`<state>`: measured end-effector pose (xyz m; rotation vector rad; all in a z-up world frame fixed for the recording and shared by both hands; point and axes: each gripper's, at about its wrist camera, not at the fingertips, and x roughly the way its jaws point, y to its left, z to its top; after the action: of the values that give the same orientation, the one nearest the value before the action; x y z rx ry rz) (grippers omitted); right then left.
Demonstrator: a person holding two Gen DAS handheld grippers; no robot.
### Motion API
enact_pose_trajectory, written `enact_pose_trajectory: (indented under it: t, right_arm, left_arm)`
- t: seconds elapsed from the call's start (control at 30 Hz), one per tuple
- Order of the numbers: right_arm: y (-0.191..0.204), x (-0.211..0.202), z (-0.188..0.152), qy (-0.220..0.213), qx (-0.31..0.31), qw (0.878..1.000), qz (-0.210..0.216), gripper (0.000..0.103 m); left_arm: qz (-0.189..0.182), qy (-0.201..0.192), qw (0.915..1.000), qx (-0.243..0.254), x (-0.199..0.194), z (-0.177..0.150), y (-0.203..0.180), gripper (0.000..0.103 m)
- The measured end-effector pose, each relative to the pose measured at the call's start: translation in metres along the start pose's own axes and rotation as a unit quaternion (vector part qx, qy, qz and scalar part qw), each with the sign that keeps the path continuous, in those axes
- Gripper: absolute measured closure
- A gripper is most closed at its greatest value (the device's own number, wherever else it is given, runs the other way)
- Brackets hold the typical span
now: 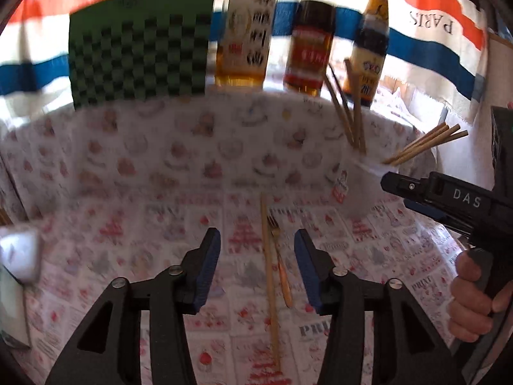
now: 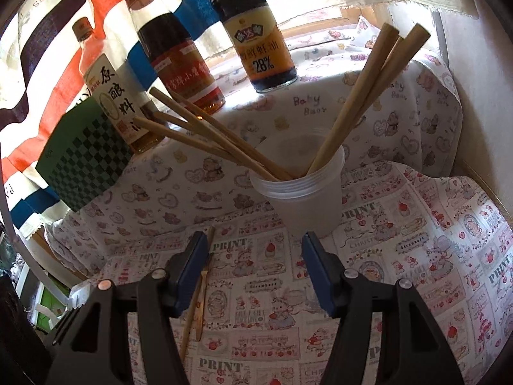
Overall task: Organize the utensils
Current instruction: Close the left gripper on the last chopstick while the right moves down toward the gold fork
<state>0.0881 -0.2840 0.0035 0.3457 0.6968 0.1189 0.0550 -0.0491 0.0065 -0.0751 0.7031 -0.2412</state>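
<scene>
Below, both tools, left [image 1: 257, 268] and right [image 2: 254, 271], jaws apart over chopstick [image 1: 270, 276] and fork [image 1: 282, 266]

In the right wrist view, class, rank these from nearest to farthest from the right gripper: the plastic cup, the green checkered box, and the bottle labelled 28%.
1. Plastic cup: just ahead of the right gripper, slightly to the right, holding chopsticks.
2. Green checkered box: farther back, on the left.
3. Bottle labelled 28%: farthest, at the back, centre.
</scene>
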Motion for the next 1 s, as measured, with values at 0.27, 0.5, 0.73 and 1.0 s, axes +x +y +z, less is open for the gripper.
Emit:
enact_pose_trajectory:
  t: [0.27, 0.5, 0.73, 1.0]
  right_arm:
    - [-0.001, 0.016, -0.001, 0.021, -0.029, 0.998, -0.053, 0.044]
    - [-0.004, 0.026, -0.003, 0.049, -0.026, 0.997, -0.046, 0.044]
    - [-0.001, 0.023, -0.006, 0.043, -0.034, 0.997, -0.050, 0.044]
    - [0.003, 0.028, -0.008, 0.050, -0.044, 0.997, -0.049, 0.044]
  left_arm:
    - [0.015, 0.076, 0.9968, 0.021, 0.033, -0.016, -0.009, 0.061]
    - [-0.003, 0.123, 0.9912, 0.048, 0.058, -0.029, -0.024, 0.090]
    - [0.003, 0.136, 0.9897, 0.046, 0.065, -0.032, -0.026, 0.089]
    - [-0.036, 0.104, 0.9938, 0.017, 0.044, -0.022, -0.013, 0.098]
